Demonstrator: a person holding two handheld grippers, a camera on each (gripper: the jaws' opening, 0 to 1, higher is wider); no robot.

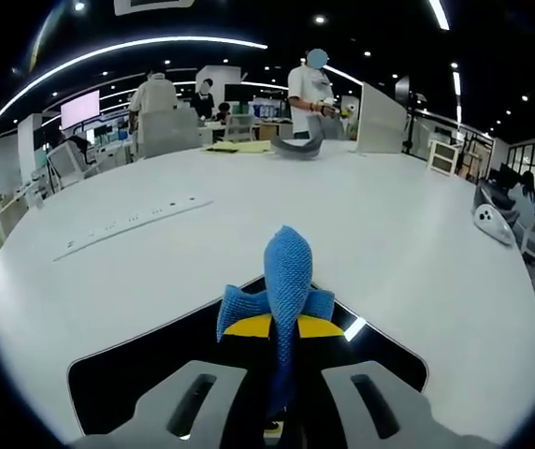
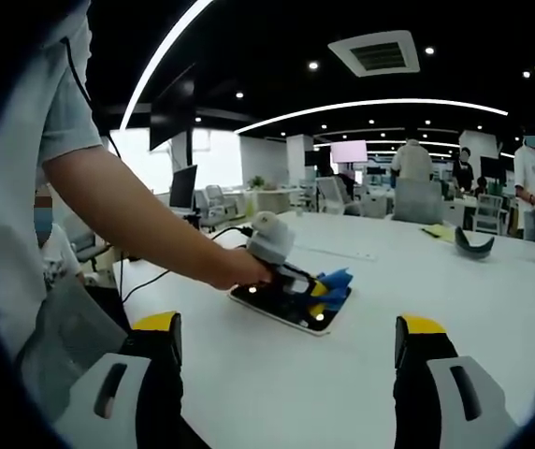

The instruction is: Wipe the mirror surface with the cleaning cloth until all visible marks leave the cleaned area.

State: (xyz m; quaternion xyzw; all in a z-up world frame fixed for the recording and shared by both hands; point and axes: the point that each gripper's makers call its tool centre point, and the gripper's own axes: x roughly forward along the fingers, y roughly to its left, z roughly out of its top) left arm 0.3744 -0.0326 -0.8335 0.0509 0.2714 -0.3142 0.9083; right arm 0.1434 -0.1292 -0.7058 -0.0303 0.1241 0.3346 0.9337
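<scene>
A blue knitted cleaning cloth (image 1: 288, 281) is pinched between the yellow-tipped jaws of my left gripper (image 1: 282, 329), and it rests on a dark rectangular mirror (image 1: 127, 369) lying flat on the white table. From the right gripper view, the same mirror (image 2: 269, 303) sits mid-table with the cloth (image 2: 335, 286) on its right end and the left gripper (image 2: 297, 284) held by a person's hand over it. My right gripper (image 2: 286, 339) hovers well in front of the mirror, jaws wide apart with nothing between them.
A white table (image 1: 398, 234) stretches all around. A power strip (image 1: 132, 224) lies at the left, a grey curved object (image 1: 297, 150) at the far edge, a white device (image 1: 492, 223) at the right. People stand behind the table. A black cable (image 2: 169, 271) trails left.
</scene>
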